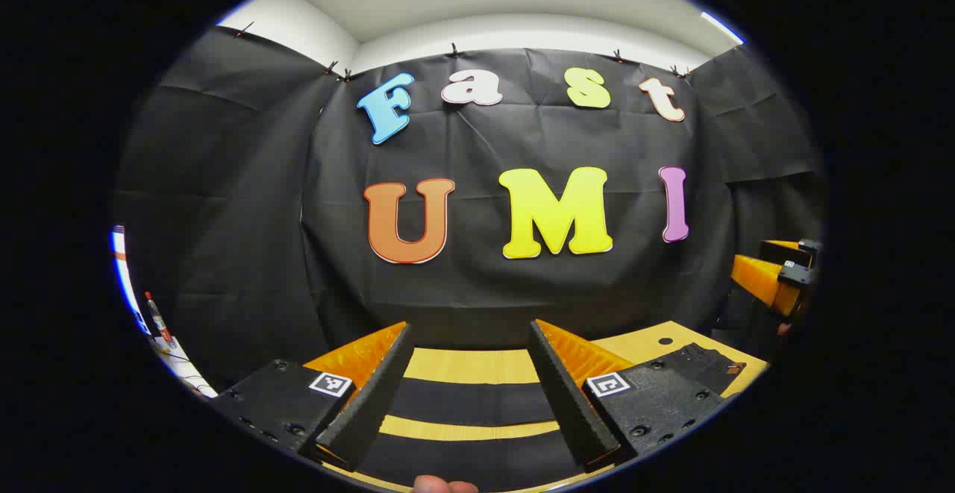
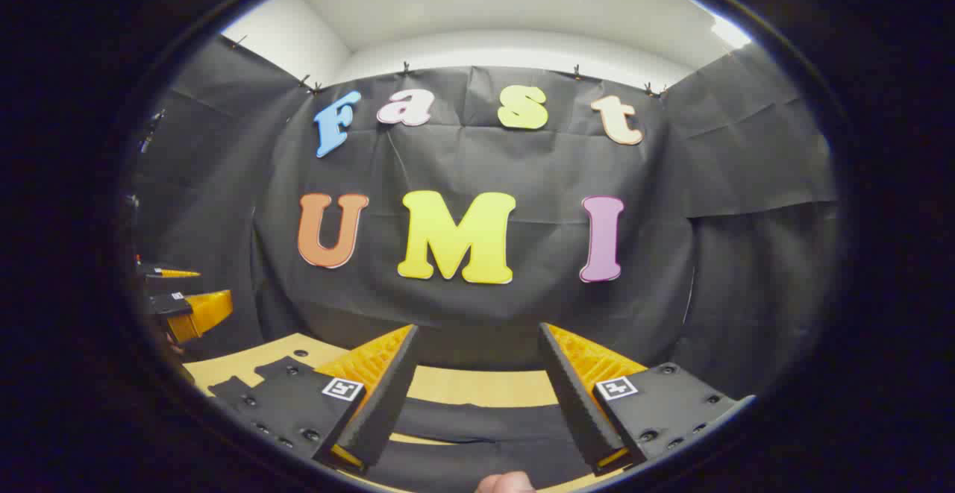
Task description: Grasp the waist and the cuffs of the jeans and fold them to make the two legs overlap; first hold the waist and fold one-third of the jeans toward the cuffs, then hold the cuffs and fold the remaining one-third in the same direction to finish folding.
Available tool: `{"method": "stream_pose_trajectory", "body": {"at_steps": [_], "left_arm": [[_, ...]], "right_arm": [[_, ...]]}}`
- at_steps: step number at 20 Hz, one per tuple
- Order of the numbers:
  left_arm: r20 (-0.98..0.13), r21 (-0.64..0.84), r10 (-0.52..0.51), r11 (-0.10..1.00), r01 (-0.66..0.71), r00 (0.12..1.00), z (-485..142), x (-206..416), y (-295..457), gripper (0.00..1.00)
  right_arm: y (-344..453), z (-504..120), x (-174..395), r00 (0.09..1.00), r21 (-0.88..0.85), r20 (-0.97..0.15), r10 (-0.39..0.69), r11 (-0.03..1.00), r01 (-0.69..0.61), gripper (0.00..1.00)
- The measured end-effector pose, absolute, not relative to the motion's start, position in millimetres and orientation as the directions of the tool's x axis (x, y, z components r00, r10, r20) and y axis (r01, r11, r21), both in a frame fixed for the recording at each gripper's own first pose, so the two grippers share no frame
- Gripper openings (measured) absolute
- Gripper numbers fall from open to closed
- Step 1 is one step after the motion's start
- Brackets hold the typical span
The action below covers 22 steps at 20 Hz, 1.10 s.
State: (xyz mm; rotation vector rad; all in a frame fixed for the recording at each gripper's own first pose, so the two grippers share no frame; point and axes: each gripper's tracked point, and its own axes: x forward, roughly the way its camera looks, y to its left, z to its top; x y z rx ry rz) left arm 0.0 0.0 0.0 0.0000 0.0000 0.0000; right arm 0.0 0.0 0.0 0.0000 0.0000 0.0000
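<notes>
While level over jeans (image 1: 470,403), left gripper (image 1: 468,444) gaping empty, right gripper (image 2: 477,452) likewise

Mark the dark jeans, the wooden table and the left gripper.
dark jeans (image 1: 470,403), left gripper view, leg band between the fingers
wooden table (image 1: 474,365), left gripper view, bare strip beyond the jeans
left gripper (image 1: 470,396), left gripper view, midway between fingertips

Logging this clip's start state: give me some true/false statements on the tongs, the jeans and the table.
1. The left tongs are open. True.
2. The right tongs are shut on the jeans. False: they are open, holding nothing.
3. The jeans lie on a wooden table. True.
4. The jeans are light blue. False: they are black.
5. Both legs lie spread apart in the left gripper view. True: a strip of table shows between them.
</notes>
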Motion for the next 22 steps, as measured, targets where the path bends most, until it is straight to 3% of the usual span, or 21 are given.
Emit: {"method": "stream_pose_trajectory", "body": {"at_steps": [15,16,17,18,19,22], "left_arm": [[-0.016,-0.005,0.025,1.0,-0.025,1.0,3,15,10,0.98],[-0.015,-0.007,0.032,0.999,-0.032,0.999,3,16,13,0.89],[-0.015,-0.009,0.039,0.999,-0.04,0.999,3,16,16,0.98],[-0.013,-0.01,0.047,0.999,-0.048,0.999,3,16,19,0.89],[-0.013,-0.01,0.054,0.998,-0.054,0.998,4,17,21,0.98],[-0.019,-0.013,0.072,0.997,-0.072,0.997,0,18,27,0.98]], "right_arm": [[-4,-2,15,0.999,-0.004,-0.01,-0.032,0.999,0.032,0.96],[-3,-1,17,0.999,-0.005,-0.015,-0.03,1.0,0.03,0.95],[-2,-2,20,0.999,-0.002,-0.018,-0.027,1.0,0.027,0.95],[-2,-2,22,0.999,-0.002,-0.021,-0.025,1.0,0.025,0.95],[-2,-2,23,0.999,0.0,-0.021,-0.024,1.0,0.024,0.95],[-5,-4,26,0.999,-0.002,-0.024,-0.023,1.0,0.023,0.96]]}}
